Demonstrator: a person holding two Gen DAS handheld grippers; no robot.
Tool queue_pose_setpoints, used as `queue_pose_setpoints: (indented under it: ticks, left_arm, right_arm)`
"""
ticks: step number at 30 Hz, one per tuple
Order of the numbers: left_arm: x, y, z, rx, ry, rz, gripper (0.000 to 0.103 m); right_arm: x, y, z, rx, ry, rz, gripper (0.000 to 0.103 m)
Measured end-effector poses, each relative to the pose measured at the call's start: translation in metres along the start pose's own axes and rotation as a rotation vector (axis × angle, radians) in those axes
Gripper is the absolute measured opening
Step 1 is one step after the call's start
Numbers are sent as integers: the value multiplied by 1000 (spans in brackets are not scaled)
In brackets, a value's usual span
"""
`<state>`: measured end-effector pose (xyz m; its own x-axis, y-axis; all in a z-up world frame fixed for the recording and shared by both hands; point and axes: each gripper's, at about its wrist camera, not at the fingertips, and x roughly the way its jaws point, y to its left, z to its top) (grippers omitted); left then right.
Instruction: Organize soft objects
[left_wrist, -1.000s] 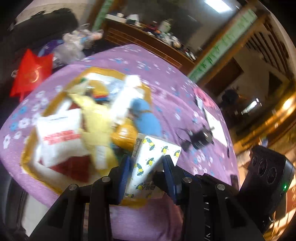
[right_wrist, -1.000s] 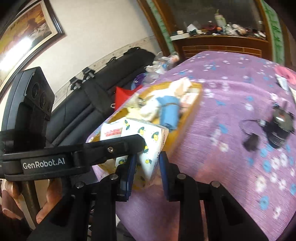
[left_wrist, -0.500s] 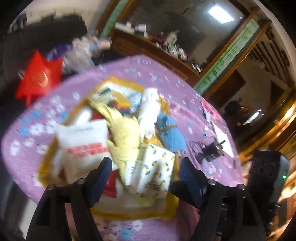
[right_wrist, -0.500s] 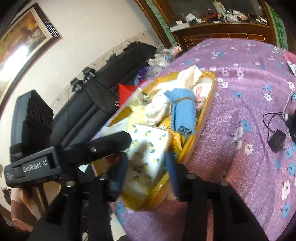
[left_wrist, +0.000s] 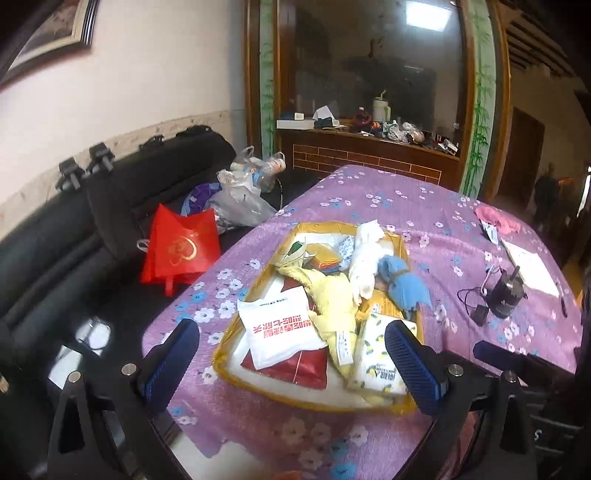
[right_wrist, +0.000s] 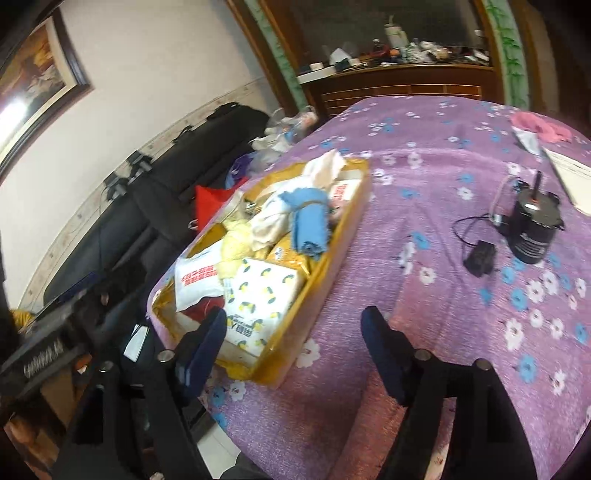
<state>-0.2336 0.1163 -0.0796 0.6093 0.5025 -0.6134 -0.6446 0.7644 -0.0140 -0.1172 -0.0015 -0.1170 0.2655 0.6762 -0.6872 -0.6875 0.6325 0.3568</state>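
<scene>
Desk cover (left_wrist: 424, 206): purple flowered cloth, matt, slightly napped. Tray (left_wrist: 402, 408): yellow, glossy, film-like plastic rim. Tissue pack (left_wrist: 376, 354): glossy plastic wrap, lemon print. White bag (left_wrist: 277, 328): smooth plastic, red print. Yellow towel (left_wrist: 332, 299), white towel (left_wrist: 364, 258), blue towel (left_wrist: 406, 286): soft matt cloth. Left gripper (left_wrist: 291, 358): matt black plastic, ribbed blue pads (left_wrist: 410, 369), metal screws. Sofa (left_wrist: 44, 236): black, faint sheen. Red bag (left_wrist: 181, 251): matt fabric. Cabinet (left_wrist: 369, 155): varnished wood.
</scene>
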Motion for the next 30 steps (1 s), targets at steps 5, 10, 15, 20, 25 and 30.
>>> queue_pose_setpoints:
  ticks: [5, 10, 15, 20, 25, 30]
  left_arm:
    - [-18, -4, -4, 7, -3, -1, 102]
    - [-34, -5, -9, 9, -4, 2, 102]
    - [-50, -3, -14, 10, -19, 12, 102]
    - [-60, 3, -16, 1, -31, 17, 102]
    - [-56, 11, -16, -18, -15, 16, 102]
    - [-43, 17, -16, -26, 6, 16, 102]
  right_arm:
    - [-13, 1, -3, 13, -22, -15, 77]
    - [-28, 6, -6, 5, -45, -10, 77]
    - [-38, 11, -10, 3, -58, -8, 77]
    - [-42, 17, -14, -5, -61, -9, 77]
    - [-35, 18, -17, -1, -46, -28, 77]
    - [-27, 13, -11, 17, -45, -65, 77]
